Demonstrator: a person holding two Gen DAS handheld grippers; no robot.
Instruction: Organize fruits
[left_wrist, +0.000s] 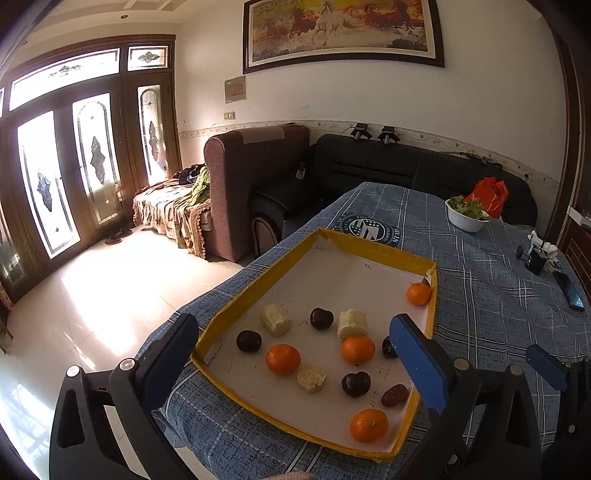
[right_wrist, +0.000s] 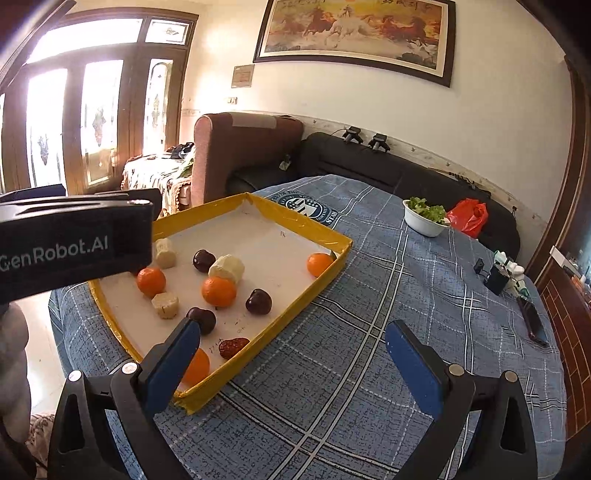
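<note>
The left gripper (left_wrist: 295, 354), jaws wide apart and empty, hangs over the shallow yellow-rimmed cardboard tray (left_wrist: 258, 284) on the blue plaid tablecloth (left_wrist: 491, 295). The right gripper (right_wrist: 293, 354) (also spread, empty) hovers beside it. Inside the tray lie round orange tangerines (left_wrist: 283, 359), dark plums (left_wrist: 249, 340), pale banana chunks (left_wrist: 275, 319) and a wrinkled red date (left_wrist: 395, 394).
</note>
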